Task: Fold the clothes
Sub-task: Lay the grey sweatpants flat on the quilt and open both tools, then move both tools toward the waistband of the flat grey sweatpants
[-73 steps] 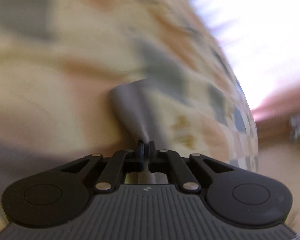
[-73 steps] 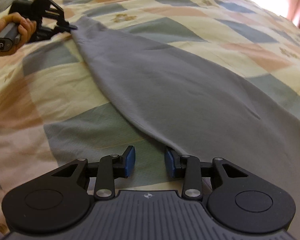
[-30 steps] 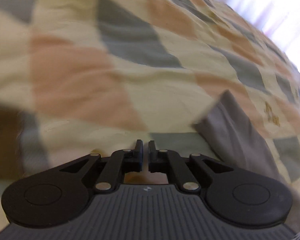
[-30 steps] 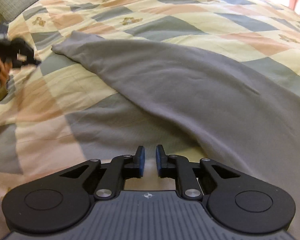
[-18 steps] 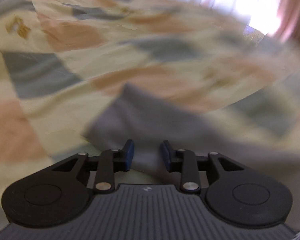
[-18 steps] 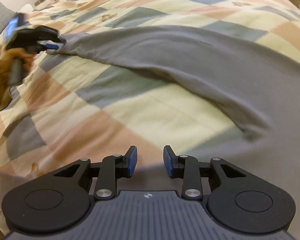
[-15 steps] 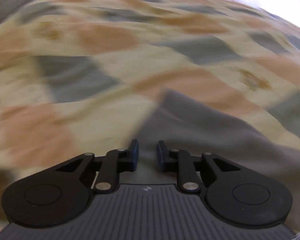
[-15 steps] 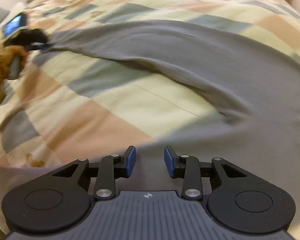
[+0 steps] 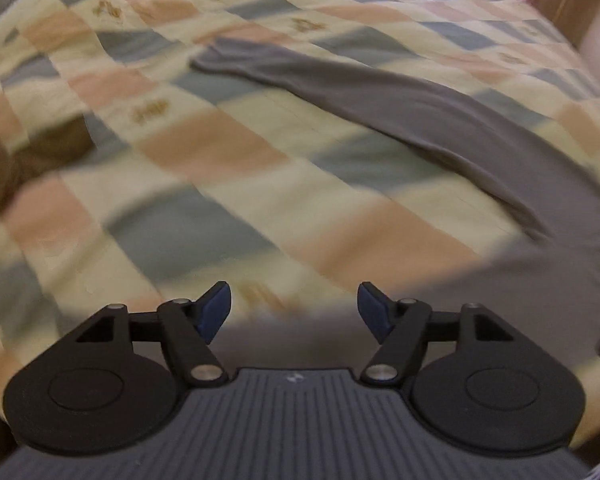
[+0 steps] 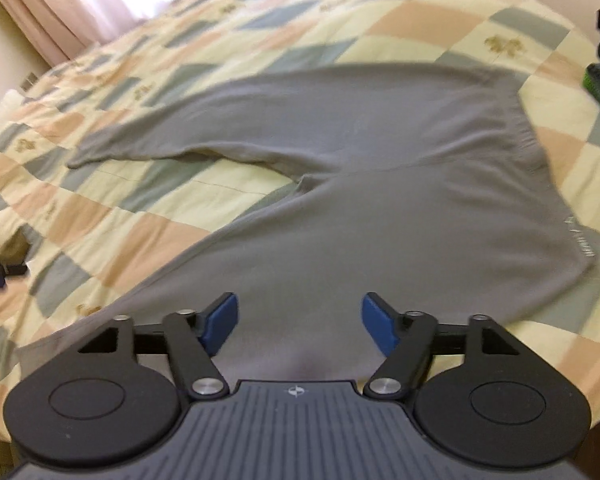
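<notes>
Both grippers let go since earlier: left gripper and right gripper jaws just opened wide, empty. Grey trousers lie spread on checked quilt; near leg end cut off, left view blurred.

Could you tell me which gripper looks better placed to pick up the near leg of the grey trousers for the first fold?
Probably the right gripper: its jaws, just opened, hang empty directly over the near leg of the grey trousers. The left gripper, also open, is mostly over the checked quilt.

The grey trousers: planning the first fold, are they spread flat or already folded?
Spread flat: the grey trousers lie open on the checked quilt, both legs splayed apart, nothing doubled over.
</notes>
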Demonstrator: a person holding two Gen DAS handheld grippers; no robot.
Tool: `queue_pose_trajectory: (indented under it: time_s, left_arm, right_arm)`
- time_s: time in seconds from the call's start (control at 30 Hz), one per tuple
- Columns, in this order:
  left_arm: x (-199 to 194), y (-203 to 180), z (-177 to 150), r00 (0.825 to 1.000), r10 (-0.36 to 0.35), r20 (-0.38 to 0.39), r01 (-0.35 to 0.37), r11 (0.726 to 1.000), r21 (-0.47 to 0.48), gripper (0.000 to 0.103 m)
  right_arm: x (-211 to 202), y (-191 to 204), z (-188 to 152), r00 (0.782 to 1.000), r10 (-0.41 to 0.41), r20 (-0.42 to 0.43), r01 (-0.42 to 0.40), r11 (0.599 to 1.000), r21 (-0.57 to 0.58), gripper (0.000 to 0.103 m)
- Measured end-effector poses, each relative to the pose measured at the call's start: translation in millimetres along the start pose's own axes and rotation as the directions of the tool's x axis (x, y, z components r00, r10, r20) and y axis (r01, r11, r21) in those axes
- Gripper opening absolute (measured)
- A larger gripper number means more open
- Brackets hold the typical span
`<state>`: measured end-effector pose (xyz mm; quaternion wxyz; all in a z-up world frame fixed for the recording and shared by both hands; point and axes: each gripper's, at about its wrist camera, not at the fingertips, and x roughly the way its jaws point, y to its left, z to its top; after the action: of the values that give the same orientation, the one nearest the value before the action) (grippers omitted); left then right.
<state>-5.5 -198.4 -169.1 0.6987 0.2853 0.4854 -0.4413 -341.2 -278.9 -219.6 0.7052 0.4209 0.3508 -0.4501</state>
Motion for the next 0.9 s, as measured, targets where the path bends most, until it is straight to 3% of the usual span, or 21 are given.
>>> queue_pose_trajectory:
  time_s: [0.1,0.17,0.27,0.43,0.6,0.9]
  left_arm:
    - [-30.6,-14.7,-25.8,1.0,0.013,-0.018,-0.014,0.999,-0.045,0.067]
    - [-51.6,-21.8,-35.2,0.999,0.047,0.004,-0.046,0.998,-0.039,0.067]
    - [-82.5,-31.6,-49.5,0.993,0.104,0.053,-0.103,0.995,-0.021,0.08]
    - [-118.6,-40.7,-67.4,0.985,0.139,0.106,-0.14,0.99,0.001,0.081]
    - [-141.2,-43.3,-83.5,0.98,0.149,0.134,-0.153,0.988,0.019,0.086]
    - [-159.4,-56.8,-112.2,0.981,0.142,0.131,-0.152,0.986,0.07,0.088]
  right_arm:
    - [-33.6,-5.8,-8.1,1.0,0.012,0.014,-0.012,1.0,-0.019,0.079]
    - [-54.3,-8.4,-12.0,1.0,0.012,0.016,-0.011,0.999,-0.033,0.081]
    - [-78.2,-8.7,-16.3,0.999,0.015,0.028,-0.014,0.998,-0.053,0.088]
    - [-104.3,-4.8,-21.3,0.999,0.007,0.036,-0.004,0.997,-0.072,0.091]
    - [-125.4,-1.6,-25.2,0.997,0.021,0.069,-0.014,0.995,-0.099,0.094]
    - [-146.9,-15.3,-43.2,0.998,-0.004,0.064,0.01,0.995,-0.103,0.096]
